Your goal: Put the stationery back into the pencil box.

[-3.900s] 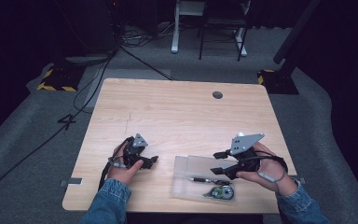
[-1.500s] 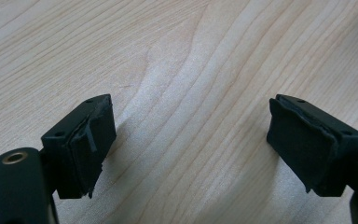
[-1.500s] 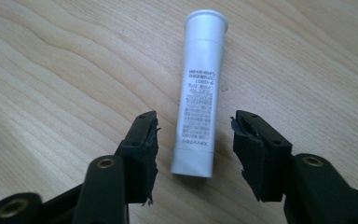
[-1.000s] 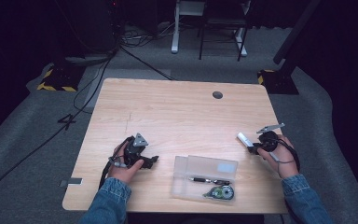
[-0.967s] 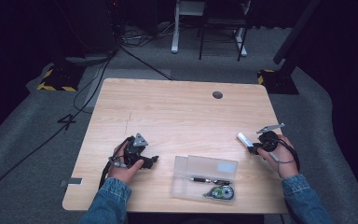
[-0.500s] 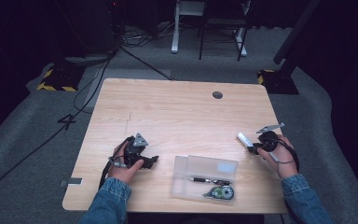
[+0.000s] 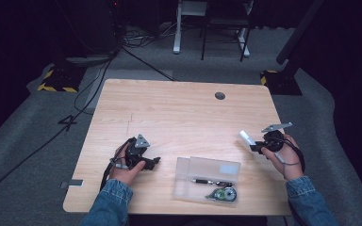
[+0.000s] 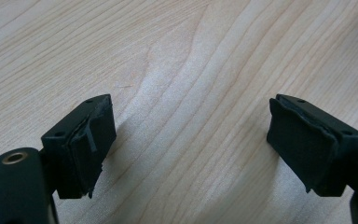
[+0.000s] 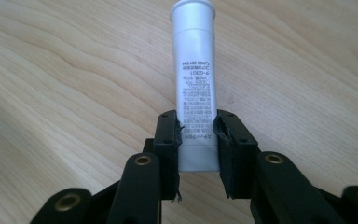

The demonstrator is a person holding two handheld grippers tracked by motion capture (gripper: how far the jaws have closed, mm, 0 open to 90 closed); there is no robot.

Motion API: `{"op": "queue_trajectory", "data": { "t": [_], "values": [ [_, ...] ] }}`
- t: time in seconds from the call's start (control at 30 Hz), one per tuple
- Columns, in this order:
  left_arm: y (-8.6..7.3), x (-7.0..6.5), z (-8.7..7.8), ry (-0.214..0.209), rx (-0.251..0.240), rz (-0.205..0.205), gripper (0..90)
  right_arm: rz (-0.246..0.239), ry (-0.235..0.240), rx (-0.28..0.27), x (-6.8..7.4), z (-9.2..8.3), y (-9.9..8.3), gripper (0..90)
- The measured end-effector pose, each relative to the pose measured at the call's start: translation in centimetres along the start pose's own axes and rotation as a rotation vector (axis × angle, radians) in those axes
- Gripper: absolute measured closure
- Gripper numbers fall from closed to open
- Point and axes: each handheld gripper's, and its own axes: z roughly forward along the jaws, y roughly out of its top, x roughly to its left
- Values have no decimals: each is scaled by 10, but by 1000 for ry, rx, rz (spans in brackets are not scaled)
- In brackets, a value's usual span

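White tube (image 9: 195,84) w/ small print is clamped near its base btwn the right gripper (image 9: 196,140) jaws, cap end pointing away, over the table (image 7: 179,113) near the right edge. Left gripper (image 8: 191,144) sits at near left, jaws wide apart, nothing btwn them, bare wood under. Clear case (image 7: 208,179) lies near-centre btwn both hands, holding a pen (image 7: 212,181) & tape roller (image 7: 223,193).

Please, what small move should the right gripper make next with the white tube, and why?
Probably it should lower the white tube onto the bare table beside it and then open. The right gripper is clamped on the tube's lower part, well to the right of the clear case, which keeps a pen and a tape roller. The left gripper rests open.
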Motion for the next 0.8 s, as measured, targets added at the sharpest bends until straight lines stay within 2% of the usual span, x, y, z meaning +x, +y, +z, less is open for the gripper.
{"op": "queue_trajectory", "data": {
  "t": [0.4,0.43,0.8],
  "values": [
    [0,0,0,0,0,0,153,2,18,-93,7,-31,9,714],
    [0,0,0,0,1,-1,154,5,24,-120,9,-35,10,713],
    [0,0,0,0,0,0,154,-38,58,-163,24,-51,18,713]
  ]
}}
